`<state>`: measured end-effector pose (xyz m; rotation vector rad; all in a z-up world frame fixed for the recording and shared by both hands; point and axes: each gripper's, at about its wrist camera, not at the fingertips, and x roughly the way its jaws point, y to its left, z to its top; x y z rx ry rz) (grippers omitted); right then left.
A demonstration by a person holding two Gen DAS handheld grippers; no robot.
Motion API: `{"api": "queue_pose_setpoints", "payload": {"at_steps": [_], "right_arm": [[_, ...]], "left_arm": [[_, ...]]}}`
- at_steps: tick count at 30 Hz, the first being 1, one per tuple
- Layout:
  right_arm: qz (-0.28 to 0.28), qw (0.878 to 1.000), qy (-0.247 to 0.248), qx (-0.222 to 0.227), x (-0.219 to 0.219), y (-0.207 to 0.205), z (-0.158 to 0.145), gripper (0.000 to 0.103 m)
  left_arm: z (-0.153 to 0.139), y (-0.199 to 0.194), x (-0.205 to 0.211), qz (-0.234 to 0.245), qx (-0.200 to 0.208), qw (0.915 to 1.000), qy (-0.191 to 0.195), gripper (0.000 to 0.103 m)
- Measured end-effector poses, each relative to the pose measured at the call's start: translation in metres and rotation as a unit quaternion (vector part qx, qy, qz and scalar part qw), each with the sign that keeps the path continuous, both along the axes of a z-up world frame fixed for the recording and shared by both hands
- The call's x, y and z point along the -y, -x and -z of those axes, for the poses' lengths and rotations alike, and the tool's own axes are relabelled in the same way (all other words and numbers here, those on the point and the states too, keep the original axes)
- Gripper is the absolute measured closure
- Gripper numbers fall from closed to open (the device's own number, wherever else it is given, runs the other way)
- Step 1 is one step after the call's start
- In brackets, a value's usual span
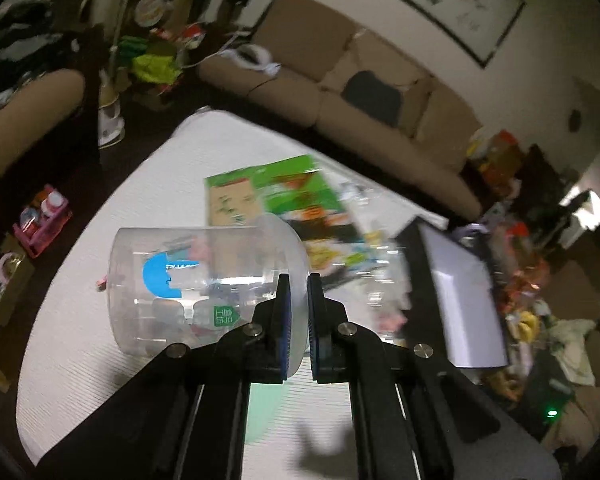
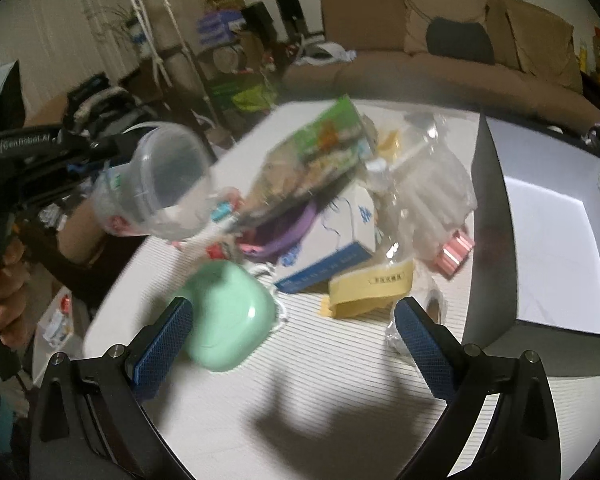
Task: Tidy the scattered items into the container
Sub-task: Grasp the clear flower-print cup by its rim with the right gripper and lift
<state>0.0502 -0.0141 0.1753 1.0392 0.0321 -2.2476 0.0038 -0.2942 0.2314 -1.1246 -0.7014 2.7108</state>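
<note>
Left hand-held gripper point(image 1: 298, 320) is clamped on the rim of a clear plastic cup point(image 1: 196, 284), which hangs tilted above the white worktop point(image 1: 80, 344). Right hand-held gripper point(image 2: 296, 344) hovers with its jaws wide apart and nothing between them, a mint-green case point(image 2: 230, 320) lying just beyond its left pad. Past that sits the heap: a yellow paper strip point(image 2: 370, 290), a blue-and-white box point(image 2: 340, 236), a clear bag point(image 2: 424, 184) and a green packet point(image 2: 324, 140). On the right stands the open container point(image 2: 556, 240), dark-walled, white inside
</note>
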Motion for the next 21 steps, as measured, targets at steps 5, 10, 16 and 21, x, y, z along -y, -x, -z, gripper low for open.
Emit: {"api": "queue_pose_setpoints", "payload": {"at_steps": [5,10,16,21], "right_arm": [[-0.01,0.999,0.026,-0.045,-0.016,-0.021,-0.043,0.001],[-0.027,0.995,0.033,-0.091,-0.031,-0.044,-0.077,0.003],[-0.035,0.992,0.016,-0.117,-0.052,-0.06,-0.086,0.017],[-0.019,0.994,0.022,-0.101,-0.079,-0.058,-0.076,0.036]], "left_arm": [[-0.032,-0.014,-0.039,0.036,-0.012,0.9989,-0.029,0.096],[-0.043,-0.023,-0.083,0.062,-0.009,0.9965,-0.056,0.096],[-0.045,-0.035,-0.137,0.098,0.001,0.992,-0.079,0.096],[-0.043,-0.051,-0.182,0.133,0.011,0.9869,-0.091,0.096]]}}
